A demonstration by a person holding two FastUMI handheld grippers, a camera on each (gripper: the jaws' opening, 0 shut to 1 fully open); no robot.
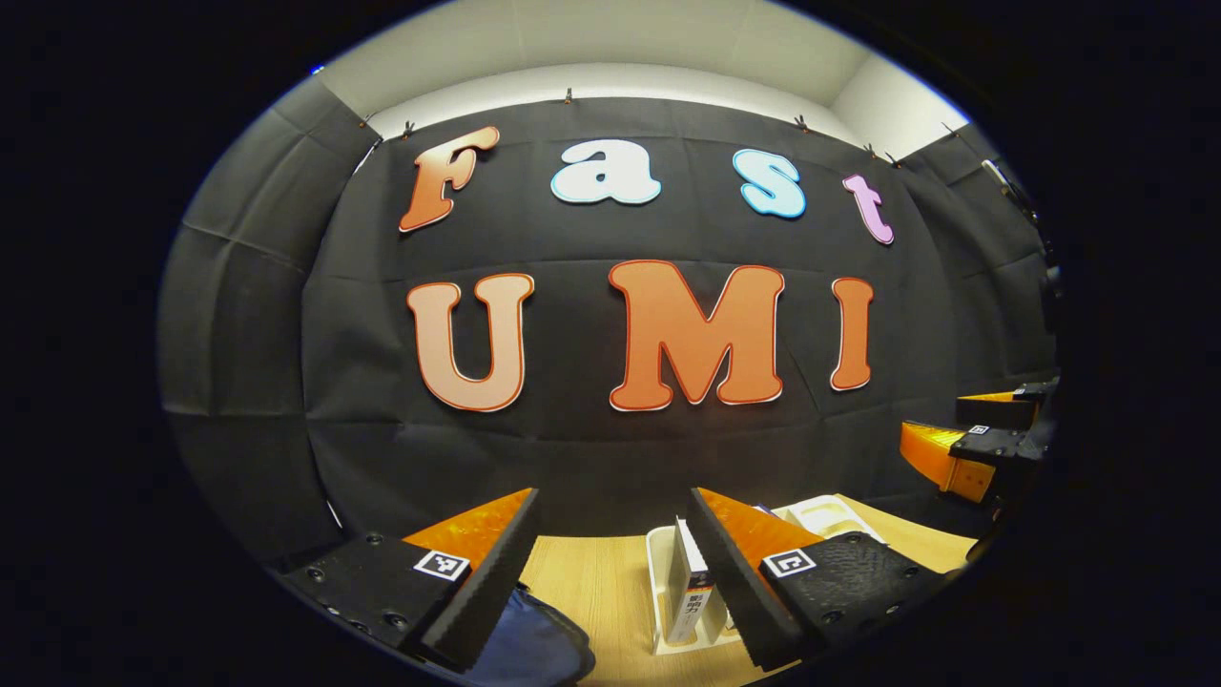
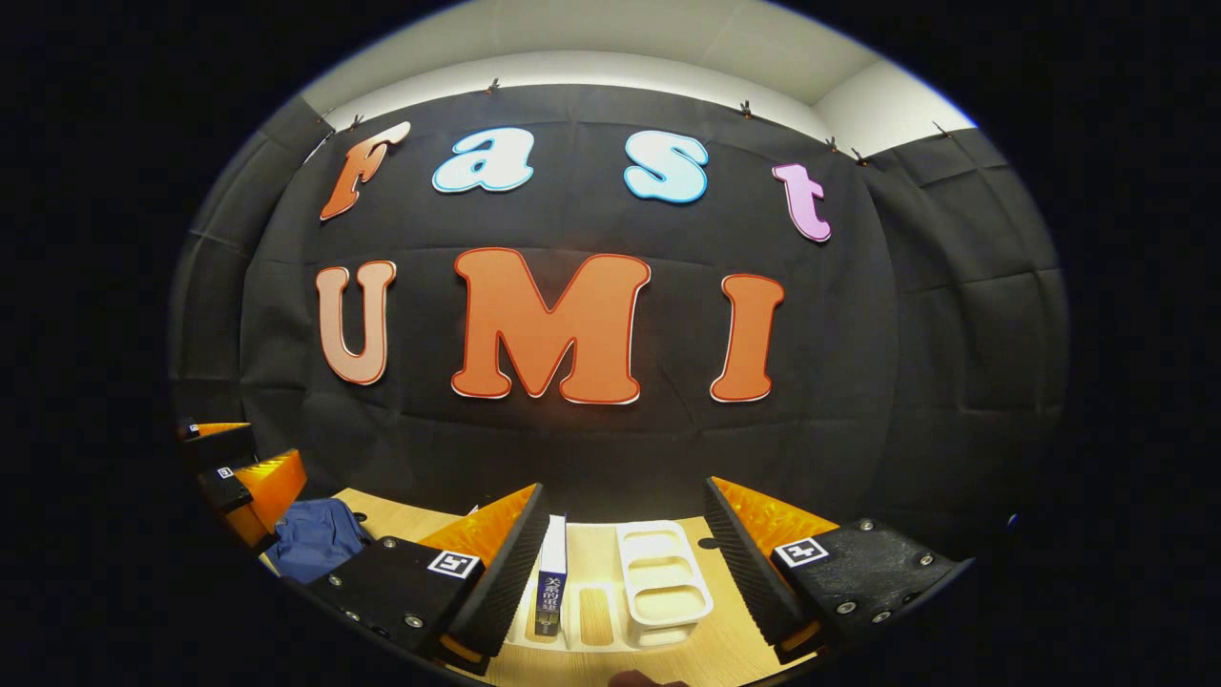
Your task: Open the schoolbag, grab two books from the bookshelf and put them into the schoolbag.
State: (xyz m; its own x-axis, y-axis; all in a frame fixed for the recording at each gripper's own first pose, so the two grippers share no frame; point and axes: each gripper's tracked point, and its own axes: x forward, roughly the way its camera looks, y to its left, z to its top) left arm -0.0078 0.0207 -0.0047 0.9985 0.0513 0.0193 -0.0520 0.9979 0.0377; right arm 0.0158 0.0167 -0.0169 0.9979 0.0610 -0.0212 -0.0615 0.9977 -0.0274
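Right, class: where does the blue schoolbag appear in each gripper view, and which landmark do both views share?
Left gripper view: schoolbag at the bottom edge, left of centre.
Right gripper view: schoolbag at lower left.
Shared landmark: the white bookshelf.

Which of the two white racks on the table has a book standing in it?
The lower, nearer white rack holds the upright book, standing in its left-hand slot. The other white rack, just behind it, has nothing in the compartments that show.
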